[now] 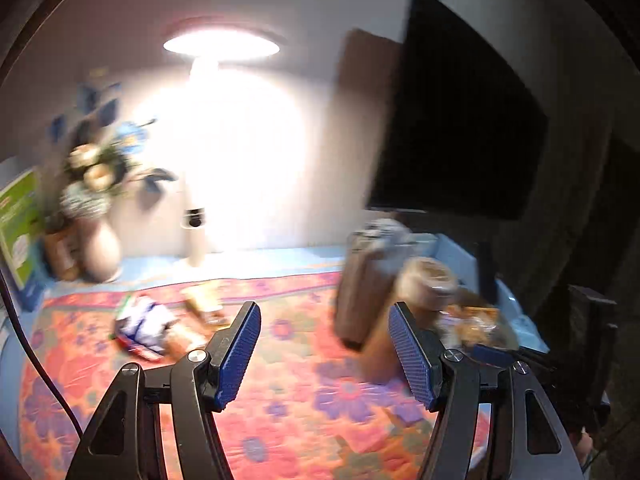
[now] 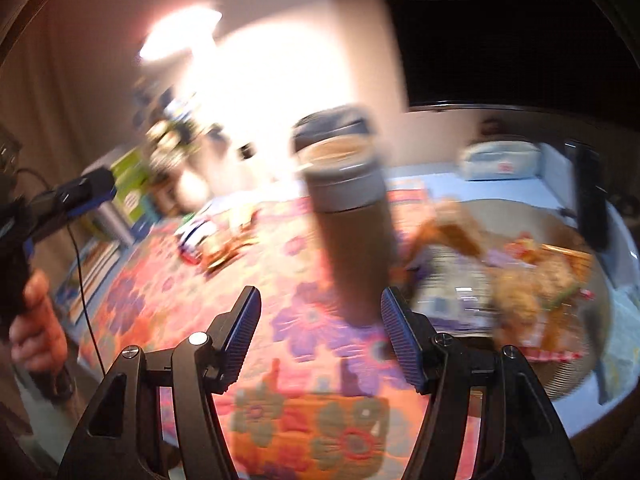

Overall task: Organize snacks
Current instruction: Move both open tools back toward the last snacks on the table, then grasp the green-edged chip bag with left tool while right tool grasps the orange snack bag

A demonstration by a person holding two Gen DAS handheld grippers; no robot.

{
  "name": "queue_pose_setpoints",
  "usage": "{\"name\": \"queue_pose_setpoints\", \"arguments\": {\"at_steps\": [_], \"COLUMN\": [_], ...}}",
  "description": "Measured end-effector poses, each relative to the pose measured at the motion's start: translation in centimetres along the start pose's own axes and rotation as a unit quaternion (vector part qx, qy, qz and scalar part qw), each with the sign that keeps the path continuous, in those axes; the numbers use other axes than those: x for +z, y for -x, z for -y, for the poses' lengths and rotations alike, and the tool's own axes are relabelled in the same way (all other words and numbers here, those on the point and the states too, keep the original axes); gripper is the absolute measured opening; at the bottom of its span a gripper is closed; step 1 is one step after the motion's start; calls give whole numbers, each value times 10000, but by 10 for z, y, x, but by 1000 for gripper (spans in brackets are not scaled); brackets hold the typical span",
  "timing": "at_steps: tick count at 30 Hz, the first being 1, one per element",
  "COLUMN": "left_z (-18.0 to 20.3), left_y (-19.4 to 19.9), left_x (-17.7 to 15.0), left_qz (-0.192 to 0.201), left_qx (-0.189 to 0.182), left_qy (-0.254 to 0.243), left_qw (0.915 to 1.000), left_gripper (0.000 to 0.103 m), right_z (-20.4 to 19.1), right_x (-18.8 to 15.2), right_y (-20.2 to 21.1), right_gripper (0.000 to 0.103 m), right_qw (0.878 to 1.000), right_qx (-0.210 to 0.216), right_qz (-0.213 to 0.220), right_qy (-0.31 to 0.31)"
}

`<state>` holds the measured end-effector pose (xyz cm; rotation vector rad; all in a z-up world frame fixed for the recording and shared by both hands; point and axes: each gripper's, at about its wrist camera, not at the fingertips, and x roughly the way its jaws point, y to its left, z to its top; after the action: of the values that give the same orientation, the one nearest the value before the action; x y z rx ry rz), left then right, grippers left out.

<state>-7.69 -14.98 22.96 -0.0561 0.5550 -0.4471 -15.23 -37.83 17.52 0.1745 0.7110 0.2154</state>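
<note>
Clearly both pictures are smeared by motion blur, yet the layout reads; the left gripper has its blue-padded fingers spread roughly half apart with only the flowered cloth between them, holding nothing; the right gripper stands likewise about half open and empty, its right pad close to the base of a tall brown container with a grey band, though touch cannot be told from the blur; the cloth covers a blue tabletop; a few snack packets lie loose on the cloth toward the left, well apart from a woven basket at the right, which holds a heap of more snack packs; in the left view a lidded jar stands beside the brown container; a lit lamp and a vase of flowers stand at the back; a hand grips the other gripper's handle at the left edge of the right view.
</note>
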Motion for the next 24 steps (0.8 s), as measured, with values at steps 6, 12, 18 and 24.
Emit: {"name": "queue_pose_setpoints", "arguments": {"at_steps": [6, 12, 18, 24], "left_z": [-86, -150, -199, -244], "left_y": [1, -13, -53, -104], "left_x": [-10, -29, -39, -37], "left_qz": [-85, -263, -437, -755], "left_qx": [603, 901, 1067, 1105], "left_qy": [537, 905, 979, 1131], "left_qw": [9967, 9915, 9885, 9845], "left_gripper": [63, 65, 83, 83], "right_z": [-55, -86, -94, -97], "right_x": [-3, -3, 10, 21], "right_y": [-57, -112, -165, -210], "right_gripper": [62, 62, 62, 63], "right_qw": [9969, 9898, 9833, 9775], "right_qx": [300, 644, 961, 1114], "right_qz": [-577, -1132, -1528, -1785], "right_qy": [452, 574, 239, -163]}}
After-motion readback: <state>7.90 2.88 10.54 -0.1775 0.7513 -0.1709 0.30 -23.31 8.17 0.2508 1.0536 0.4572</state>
